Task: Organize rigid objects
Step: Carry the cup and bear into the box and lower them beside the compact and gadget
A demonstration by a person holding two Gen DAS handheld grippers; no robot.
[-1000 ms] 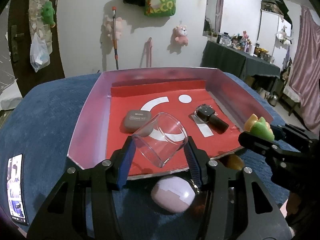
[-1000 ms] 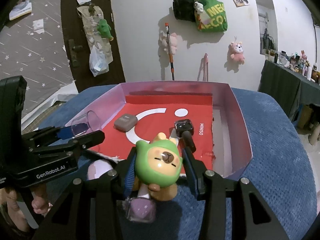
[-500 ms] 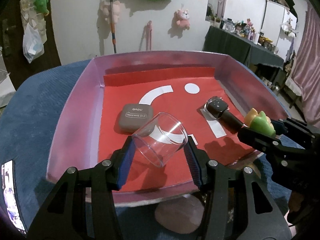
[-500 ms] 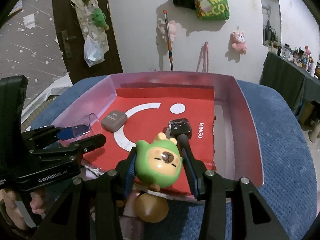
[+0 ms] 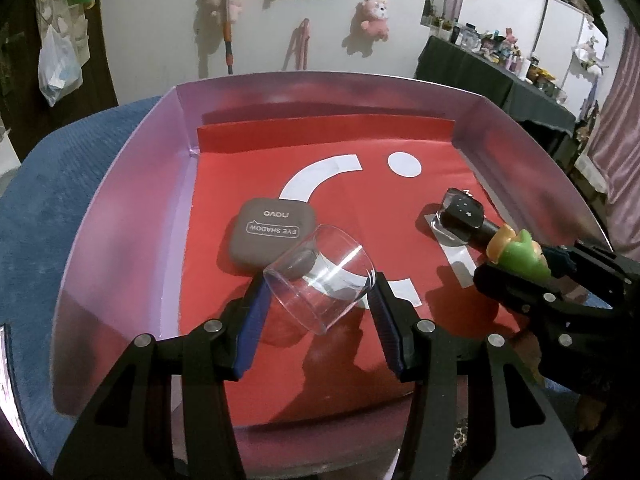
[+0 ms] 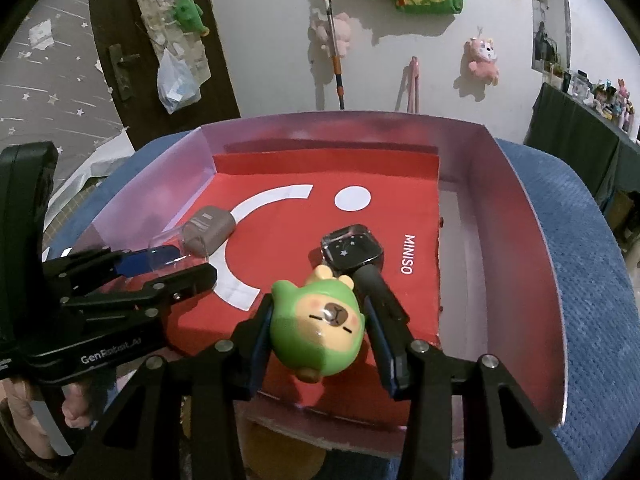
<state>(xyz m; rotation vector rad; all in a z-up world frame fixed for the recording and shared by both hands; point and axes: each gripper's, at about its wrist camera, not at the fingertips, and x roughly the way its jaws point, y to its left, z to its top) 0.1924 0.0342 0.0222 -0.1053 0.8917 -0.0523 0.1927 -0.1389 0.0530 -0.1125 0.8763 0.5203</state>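
My left gripper is shut on a clear glass cup, tilted, held above the red floor of the pink-walled tray. My right gripper is shut on a green capybara figurine, held over the tray's near right part. In the left wrist view the figurine and right gripper show at the right. In the right wrist view the cup and left gripper show at the left. A brown eye-shadow case and a black square-capped bottle lie in the tray.
The tray sits on a blue textured cloth. The red liner reads MINISO. A brownish rounded object lies just below the tray's near edge. A dark table with clutter stands at the back right.
Both grippers have moved forward over the tray with their objects still held. The pale lilac object in front of the tray has dropped out of view.
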